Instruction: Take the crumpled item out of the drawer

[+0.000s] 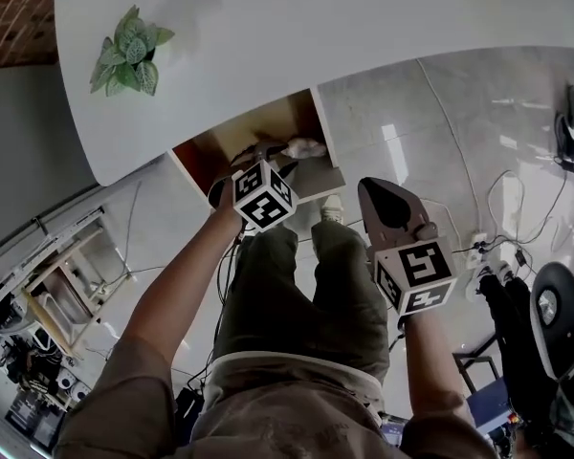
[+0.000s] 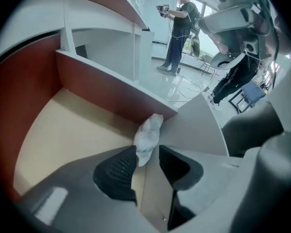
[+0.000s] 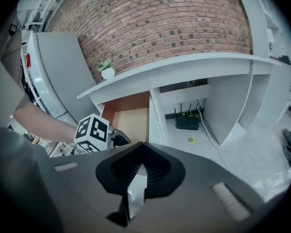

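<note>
The crumpled paper point(image 2: 148, 136) sits in the far corner of the drawer point(image 2: 63, 130), just ahead of the left claw point(image 2: 148, 155) and between its parted tips, likely lined up for a pinch, while the right claw point(image 3: 142, 148), closed and empty, waits outside, short of the desk point(image 1: 268, 46)

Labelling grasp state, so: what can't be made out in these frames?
Left gripper view: whether the crumpled item sits inside the left gripper or beyond it; depth unclear.
Head view: that contact is too small, partly behind the marker cube.
Right gripper view: crumpled item unseen; right gripper covers the drawer's near end.
</note>
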A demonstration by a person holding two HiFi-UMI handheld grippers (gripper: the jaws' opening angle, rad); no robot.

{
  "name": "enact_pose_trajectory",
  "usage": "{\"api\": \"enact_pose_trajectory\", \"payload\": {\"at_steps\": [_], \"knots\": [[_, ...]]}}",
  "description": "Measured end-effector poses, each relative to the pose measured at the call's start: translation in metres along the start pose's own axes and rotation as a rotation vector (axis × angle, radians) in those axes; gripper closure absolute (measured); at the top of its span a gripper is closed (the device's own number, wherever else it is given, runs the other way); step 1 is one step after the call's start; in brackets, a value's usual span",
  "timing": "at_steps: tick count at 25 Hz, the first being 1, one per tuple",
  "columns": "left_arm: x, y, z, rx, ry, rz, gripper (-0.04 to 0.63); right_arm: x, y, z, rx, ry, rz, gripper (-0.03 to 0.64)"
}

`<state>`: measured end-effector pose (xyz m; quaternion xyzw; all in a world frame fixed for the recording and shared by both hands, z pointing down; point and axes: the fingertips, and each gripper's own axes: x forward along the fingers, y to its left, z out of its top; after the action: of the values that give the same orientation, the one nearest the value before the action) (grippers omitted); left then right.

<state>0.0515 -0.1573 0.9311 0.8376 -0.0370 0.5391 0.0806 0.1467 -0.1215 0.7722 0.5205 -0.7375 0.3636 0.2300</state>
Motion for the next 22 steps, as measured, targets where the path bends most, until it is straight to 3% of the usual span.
{"api": "enact_pose_trajectory", "payload": {"at_steps": [5,9,16,22], "knots": [[0.006,0.007,0.000,0.003,-0.014,0.043,0.489,0.000,-0.002,-0.017,0.033,0.008,-0.006,0.589],[-0.002,0.008,0.008,-0.002,-0.038,0.068,0.567,-0.006,-0.002,-0.017,0.031,0.003,-0.010,0.589],[-0.050,-0.002,0.021,-0.033,-0.074,0.084,0.575,-0.033,0.017,0.015,-0.132,0.000,-0.043,0.589],[-0.124,-0.006,0.041,-0.080,-0.125,0.138,0.574,-0.072,0.038,0.058,-0.136,-0.042,-0.030,0.589]]}}
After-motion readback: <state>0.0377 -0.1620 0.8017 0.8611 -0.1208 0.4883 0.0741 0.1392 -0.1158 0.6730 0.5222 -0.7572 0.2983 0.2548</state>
